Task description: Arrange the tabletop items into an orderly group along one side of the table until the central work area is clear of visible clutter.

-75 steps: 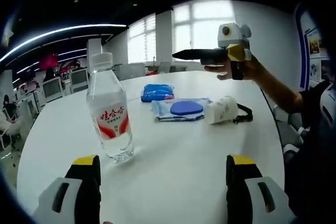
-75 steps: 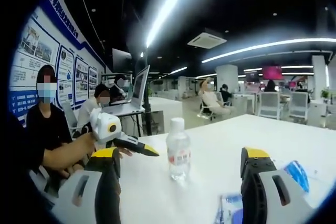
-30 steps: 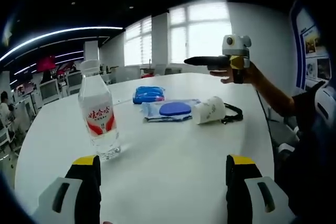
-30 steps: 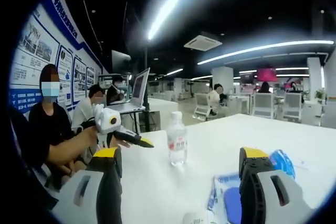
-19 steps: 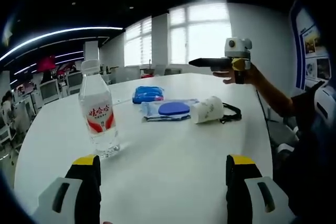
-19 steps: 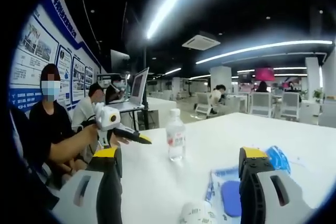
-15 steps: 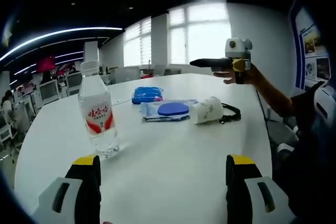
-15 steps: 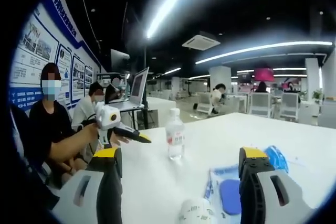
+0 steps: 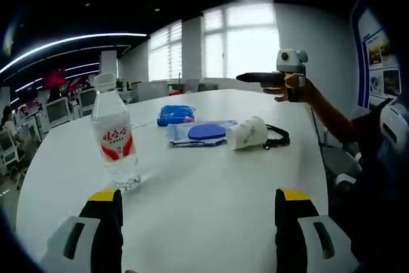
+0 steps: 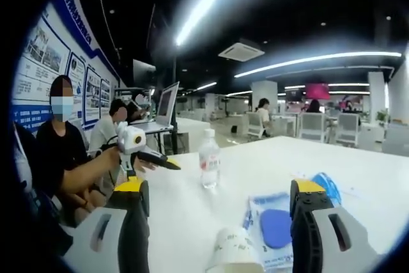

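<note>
Standing upright: bottle [image 9: 114, 142]; cup [image 9: 248, 133] on side by pouch [image 9: 199, 133].

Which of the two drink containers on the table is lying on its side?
The white paper cup, tipped over beside the blue packets. The capped water bottle stands upright.

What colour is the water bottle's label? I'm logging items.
Red and white, clearest in the left gripper view: water bottle.
</note>
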The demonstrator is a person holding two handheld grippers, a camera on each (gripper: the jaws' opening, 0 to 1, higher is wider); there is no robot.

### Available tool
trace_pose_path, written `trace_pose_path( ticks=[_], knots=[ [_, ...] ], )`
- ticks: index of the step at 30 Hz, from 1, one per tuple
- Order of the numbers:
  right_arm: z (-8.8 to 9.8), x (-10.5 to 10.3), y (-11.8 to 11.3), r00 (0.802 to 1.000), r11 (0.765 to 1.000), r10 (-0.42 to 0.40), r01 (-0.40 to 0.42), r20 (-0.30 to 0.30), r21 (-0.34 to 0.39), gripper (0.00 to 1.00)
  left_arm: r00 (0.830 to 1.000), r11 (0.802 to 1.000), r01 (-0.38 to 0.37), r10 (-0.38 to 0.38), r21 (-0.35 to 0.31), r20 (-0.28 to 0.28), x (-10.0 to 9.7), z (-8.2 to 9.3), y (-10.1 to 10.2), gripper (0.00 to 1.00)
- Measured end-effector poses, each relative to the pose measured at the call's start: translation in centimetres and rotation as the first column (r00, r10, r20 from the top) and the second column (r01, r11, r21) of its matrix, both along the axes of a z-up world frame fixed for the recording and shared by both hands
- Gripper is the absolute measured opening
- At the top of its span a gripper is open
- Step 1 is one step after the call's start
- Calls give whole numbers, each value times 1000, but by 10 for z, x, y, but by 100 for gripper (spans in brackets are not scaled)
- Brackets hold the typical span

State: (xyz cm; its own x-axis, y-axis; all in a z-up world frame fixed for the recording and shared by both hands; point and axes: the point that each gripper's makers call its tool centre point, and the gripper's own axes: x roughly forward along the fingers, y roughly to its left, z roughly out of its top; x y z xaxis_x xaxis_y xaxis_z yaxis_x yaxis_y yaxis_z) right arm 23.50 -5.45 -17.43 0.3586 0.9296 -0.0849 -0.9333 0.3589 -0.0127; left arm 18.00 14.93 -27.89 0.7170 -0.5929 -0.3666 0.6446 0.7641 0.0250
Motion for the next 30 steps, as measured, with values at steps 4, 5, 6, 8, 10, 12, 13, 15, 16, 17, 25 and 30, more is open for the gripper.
trace_pose_path(
  ticks=[4, 5, 6, 8, 10, 12, 13, 15, 16, 17, 25, 30],
  knots=[
    [-3, -1, -7, 1000, 1000, -15, 15, 0, 0, 86, 1000, 1000, 1, -1, 1, 1, -2, 1, 0, 99],
    [-4, -2, -10, 1000, 1000, -17, 17, 1, -4, 86, 1000, 1000, 0, 0, 3, 3, -2, 2, 1, 99],
    [-5, -2, -10, 1000, 1000, -18, 18, 1, -5, 86, 1000, 1000, 0, 0, 3, 3, -2, 2, 1, 99],
    [-6, -3, -14, 1000, 1000, -22, 22, 2, -4, 87, 1000, 1000, 2, -2, 3, 5, -4, 3, 0, 99],
    [-10, -3, -20, 1000, 1000, -26, 26, 0, -15, 87, 1000, 1000, 6, -6, -1, 14, -8, 5, -2, 99],
    [-12, -2, -25, 999, 999, -34, 34, -2, -18, 87, 1000, 1000, 7, -7, -3, 13, -8, 6, -2, 99],
    [-13, -1, -28, 999, 999, -38, 38, -6, -18, 87, 1000, 1000, 9, -9, -3, 16, -9, 6, -2, 99],
    [-15, -2, -32, 999, 999, -42, 42, -8, -24, 87, 1000, 1000, 6, -6, -7, 19, -11, 7, -2, 99],
    [-15, -2, -32, 999, 999, -44, 43, -8, -25, 87, 1000, 1000, 7, -6, -9, 20, -11, 7, -2, 99],
    [-17, -1, -35, 999, 998, -49, 48, -10, -30, 87, 1000, 1000, 7, -7, -13, 20, -11, 7, -2, 99],
    [-24, -4, -45, 998, 998, -56, 56, -2, -34, 82, 1000, 1000, 10, -9, -10, 17, -15, 3, -3, 99],
    [-35, -4, -54, 998, 997, -63, 62, -13, -41, 79, 1000, 1000, 11, -11, -12, 19, -16, 3, -4, 99]
  ],
)
